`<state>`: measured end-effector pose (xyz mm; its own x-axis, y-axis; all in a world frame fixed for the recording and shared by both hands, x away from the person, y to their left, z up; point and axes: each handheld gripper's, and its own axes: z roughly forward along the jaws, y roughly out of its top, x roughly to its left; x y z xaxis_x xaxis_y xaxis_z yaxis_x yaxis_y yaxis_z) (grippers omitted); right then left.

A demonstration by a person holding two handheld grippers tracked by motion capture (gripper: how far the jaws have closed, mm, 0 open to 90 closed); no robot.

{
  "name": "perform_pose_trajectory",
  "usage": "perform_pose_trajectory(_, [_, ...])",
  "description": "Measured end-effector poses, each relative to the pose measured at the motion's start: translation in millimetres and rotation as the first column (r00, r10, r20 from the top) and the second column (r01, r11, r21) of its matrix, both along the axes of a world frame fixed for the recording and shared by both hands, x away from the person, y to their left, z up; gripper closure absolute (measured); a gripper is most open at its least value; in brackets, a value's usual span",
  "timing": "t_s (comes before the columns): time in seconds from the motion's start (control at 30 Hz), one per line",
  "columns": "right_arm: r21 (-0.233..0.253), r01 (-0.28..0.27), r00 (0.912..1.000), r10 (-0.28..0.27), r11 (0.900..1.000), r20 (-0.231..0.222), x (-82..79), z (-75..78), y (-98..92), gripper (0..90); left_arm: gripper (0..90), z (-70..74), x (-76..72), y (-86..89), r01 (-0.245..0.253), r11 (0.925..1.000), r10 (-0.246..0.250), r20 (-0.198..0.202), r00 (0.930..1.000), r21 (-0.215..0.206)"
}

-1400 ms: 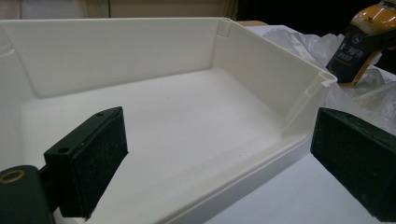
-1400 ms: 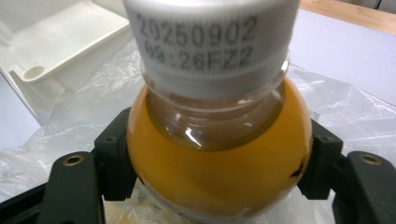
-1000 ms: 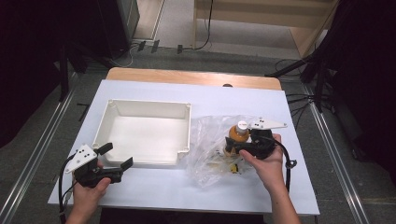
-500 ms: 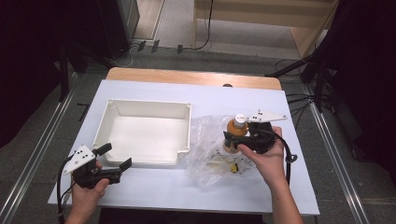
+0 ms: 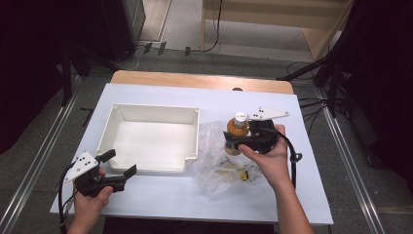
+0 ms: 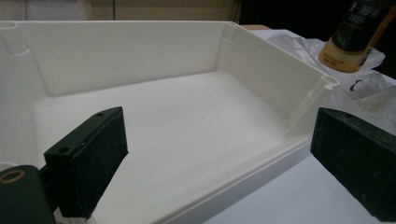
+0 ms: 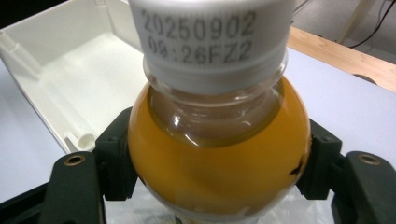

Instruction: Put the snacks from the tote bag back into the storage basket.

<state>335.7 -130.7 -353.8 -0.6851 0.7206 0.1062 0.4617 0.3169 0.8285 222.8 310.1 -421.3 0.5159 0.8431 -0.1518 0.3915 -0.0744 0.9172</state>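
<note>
Lifted slightly, the bottle (image 5: 235,134) now hangs right of the tray (image 5: 195,117), clamped by the right gripper (image 5: 243,142) for transfer; the left gripper (image 5: 118,165) waits wide open, holding nothing, at the tray's near-left corner.

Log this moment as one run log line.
right claw: shut on bottle | left claw: open, facing bin | bag: on table

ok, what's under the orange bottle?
The bottle, clamped by the right gripper, sits over a crumpled clear plastic bag on the table. Small yellow items show inside the bag; the bottle's base is hidden.
</note>
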Motion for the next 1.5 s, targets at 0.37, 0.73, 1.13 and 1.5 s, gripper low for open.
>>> perform_pose_trajectory(0.37, [-0.001,-0.019,0.9998,0.019,1.000,-0.005,5.8,3.8,17.9,30.7,4.2,0.2,-0.7,0.9,-0.002,1.0000,0.002,0.002,1.0000,-0.004])
perform_pose_trajectory(0.73, [0.002,-0.032,0.9995,0.032,0.999,0.000,9.2,7.0,30.7,30.7,4.2,0.4,-1.0,0.4,0.000,1.0000,0.000,0.002,1.0000,-0.005])
perform_pose_trajectory(1.13, [-0.003,-0.049,0.9987,0.049,0.999,0.012,12.7,14.0,46.0,30.7,4.2,0.9,-1.8,0.2,0.004,1.0000,-0.004,0.009,1.0000,0.009])
perform_pose_trajectory(1.5, [0.001,-0.061,0.9981,0.061,0.998,0.014,15.7,18.2,55.5,30.7,4.2,1.7,-2.7,-1.1,0.007,1.0000,-0.007,0.014,0.9999,0.006])
